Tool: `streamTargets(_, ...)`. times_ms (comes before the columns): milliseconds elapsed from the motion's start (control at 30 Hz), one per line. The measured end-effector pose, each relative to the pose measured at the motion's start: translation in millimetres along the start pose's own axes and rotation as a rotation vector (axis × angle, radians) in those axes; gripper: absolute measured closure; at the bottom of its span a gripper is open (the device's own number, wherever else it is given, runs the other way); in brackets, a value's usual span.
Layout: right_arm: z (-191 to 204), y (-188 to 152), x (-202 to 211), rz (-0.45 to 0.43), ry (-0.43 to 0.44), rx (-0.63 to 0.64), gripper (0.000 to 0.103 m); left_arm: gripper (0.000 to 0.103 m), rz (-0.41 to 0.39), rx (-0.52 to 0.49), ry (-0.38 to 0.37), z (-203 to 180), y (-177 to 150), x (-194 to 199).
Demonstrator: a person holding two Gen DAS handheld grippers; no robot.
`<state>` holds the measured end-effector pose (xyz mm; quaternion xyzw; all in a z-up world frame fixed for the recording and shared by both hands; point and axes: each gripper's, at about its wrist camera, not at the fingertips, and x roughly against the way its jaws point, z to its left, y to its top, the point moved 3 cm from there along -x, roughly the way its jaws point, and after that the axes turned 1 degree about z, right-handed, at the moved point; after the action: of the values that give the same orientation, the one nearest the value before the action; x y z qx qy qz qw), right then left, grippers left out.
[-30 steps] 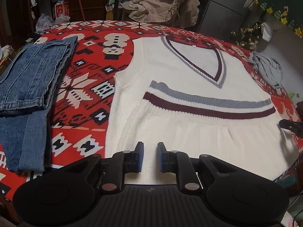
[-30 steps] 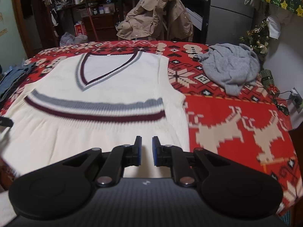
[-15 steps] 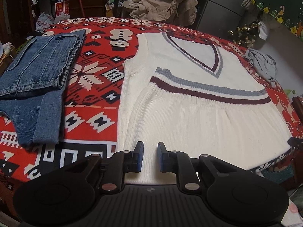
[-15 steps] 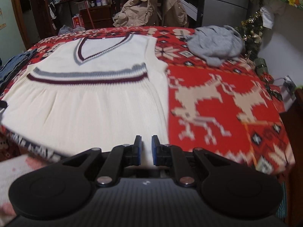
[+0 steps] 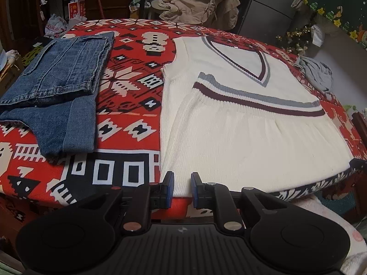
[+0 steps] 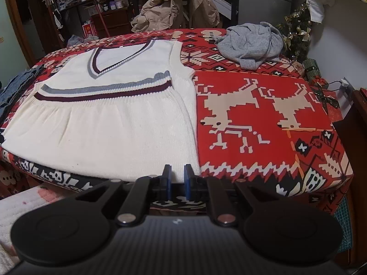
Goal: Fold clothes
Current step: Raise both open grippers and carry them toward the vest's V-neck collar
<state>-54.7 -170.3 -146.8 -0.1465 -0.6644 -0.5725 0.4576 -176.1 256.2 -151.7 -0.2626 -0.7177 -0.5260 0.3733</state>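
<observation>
From my right gripper (image 6: 175, 176) I look over a cream knit vest (image 6: 103, 123) lying flat on the worktop's red patterned cover (image 6: 263, 114), its lower part folded up so the striped hem lies just below the V-neck. My jaws stand slightly apart at the near fold's right corner, gripping nothing. A crumpled grey garment (image 6: 251, 43) sits well apart, far right.

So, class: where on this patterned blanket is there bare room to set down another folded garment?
Free: the strip between the folded jeans and the white knit vest, and the reindeer patch right of the vest, below the crumpled grey sweater. Crowded: the middle, under the vest.
</observation>
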Motion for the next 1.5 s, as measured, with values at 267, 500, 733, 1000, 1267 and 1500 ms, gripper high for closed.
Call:
streamTargets(267,-5,-3,6,-0.004,-0.013,-0.019,0.079,0.081,0.012,-0.007,0.076,9,-15,7)
streamTargets(500,-4,-4,17,-0.015,-0.034,-0.025,0.067,0.070,-0.033,0.046,0.068,19,-11,30)
streamTargets(733,4,4,28,-0.054,-0.083,0.000,0.025,0.053,-0.021,-0.034,0.152,-2,0,33)
streamTargets(1000,8,14,33,-0.049,-0.098,0.015,0.009,0.036,-0.045,-0.036,0.171,-16,9,27)
streamTargets(1267,8,22,34,-0.070,-0.061,-0.008,0.001,0.026,-0.095,-0.105,0.121,-31,10,23)
streamTargets(1500,5,22,23,-0.062,-0.058,0.005,0.001,0.018,-0.131,-0.134,0.091,-38,11,21)
